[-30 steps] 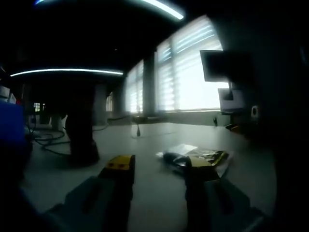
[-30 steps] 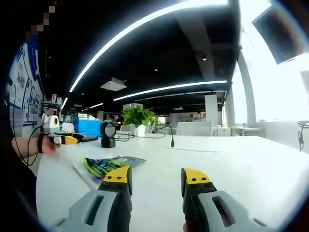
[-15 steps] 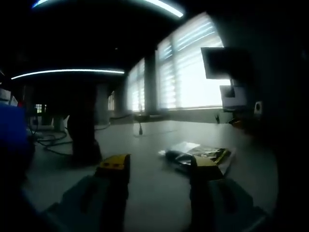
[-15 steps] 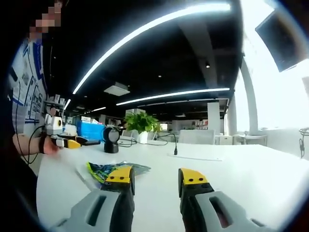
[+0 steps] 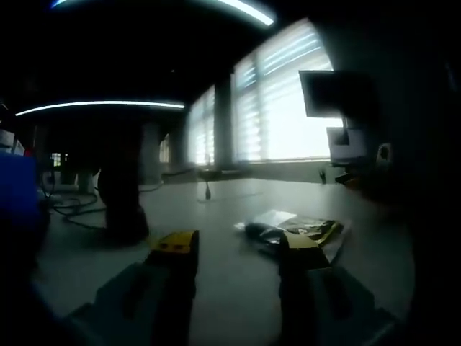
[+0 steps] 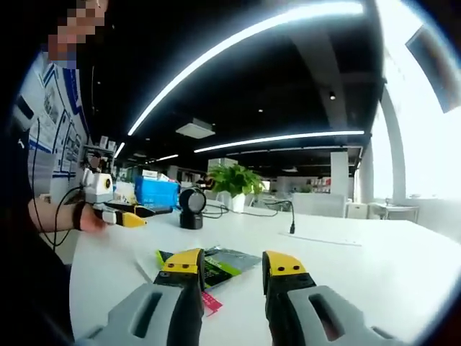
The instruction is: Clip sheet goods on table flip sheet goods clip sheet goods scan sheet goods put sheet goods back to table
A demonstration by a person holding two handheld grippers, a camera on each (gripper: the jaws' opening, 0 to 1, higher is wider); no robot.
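Sheet goods, a flat green and dark packet, are lying on the white table just ahead of the right gripper, whose jaws are standing apart, empty; the left gripper is likewise gaping, packet beyond it

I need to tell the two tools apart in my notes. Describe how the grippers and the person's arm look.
The right gripper has two grey moulded fingers with yellow caps over black tips. The left gripper looks the same in its dim view: greyish fingers, yellow caps. In the right gripper view it shows a yellow-tipped black end, a pale box on top and a dark cable trailing by the person's hand, which wears a dark wristband.
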